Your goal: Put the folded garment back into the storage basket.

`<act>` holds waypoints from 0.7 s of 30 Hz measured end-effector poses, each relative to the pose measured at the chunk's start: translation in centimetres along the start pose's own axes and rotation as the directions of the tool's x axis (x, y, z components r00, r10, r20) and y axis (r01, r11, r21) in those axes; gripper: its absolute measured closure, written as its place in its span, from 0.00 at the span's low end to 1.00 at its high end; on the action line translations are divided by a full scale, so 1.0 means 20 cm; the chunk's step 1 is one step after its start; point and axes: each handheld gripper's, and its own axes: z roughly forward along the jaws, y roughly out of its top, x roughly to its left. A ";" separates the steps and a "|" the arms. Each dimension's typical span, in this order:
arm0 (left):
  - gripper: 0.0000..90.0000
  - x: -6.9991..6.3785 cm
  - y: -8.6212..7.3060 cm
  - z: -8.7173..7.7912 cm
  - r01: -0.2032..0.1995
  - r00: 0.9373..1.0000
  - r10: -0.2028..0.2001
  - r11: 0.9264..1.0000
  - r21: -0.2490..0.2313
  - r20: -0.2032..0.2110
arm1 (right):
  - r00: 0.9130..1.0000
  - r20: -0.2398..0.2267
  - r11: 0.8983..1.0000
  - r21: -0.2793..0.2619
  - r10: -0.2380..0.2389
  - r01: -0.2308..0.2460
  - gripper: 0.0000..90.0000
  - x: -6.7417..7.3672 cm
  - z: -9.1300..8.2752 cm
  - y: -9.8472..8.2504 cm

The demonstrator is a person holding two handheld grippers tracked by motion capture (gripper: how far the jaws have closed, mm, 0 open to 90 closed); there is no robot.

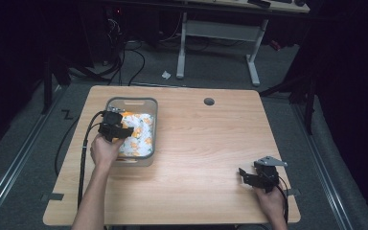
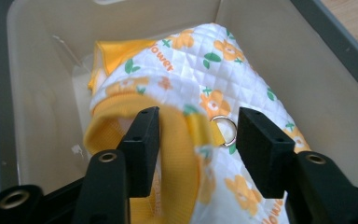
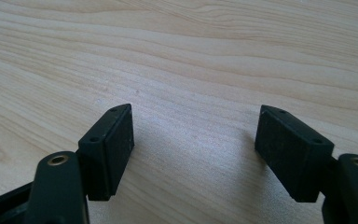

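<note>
your left gripper (image 2: 193,140) sits inside the grey bin (image 1: 151,112), jaws standing apart, with a folded quilted cloth (image 2: 214,79) between and beneath them. the cloth is white with orange flowers and green leaves, edged and lined in yellow. a yellow band of it and a small metal ring (image 2: 225,130) lie in the gap between the jaws; the ring is just beside the right-hand jaw in the left gripper view. the left-hand jaw lies against the yellow edge, though you can't tell from here whether it presses on it, and the other jaw stands clear of the fabric's fold. the cloth runs away from the jaws toward the far wall of the bin and takes up most of its floor, with bare pale floor on the left in that view

from the high view your left gripper (image 1: 124,130) hangs over the near-left part of the bin, which sits on the left half of the wooden table (image 1: 206,143)

your right gripper (image 3: 193,154) is well apart from all this, near the table's front right corner (image 1: 247,176), jaws wide apart over bare wood with nothing between them
</note>
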 end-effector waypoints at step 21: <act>0.42 -0.07 -0.04 -0.14 0.053 0.994 -0.040 0.991 -0.122 0.103 | 1.000 0.000 1.000 0.001 0.000 0.000 0.32 0.00 0.00 0.00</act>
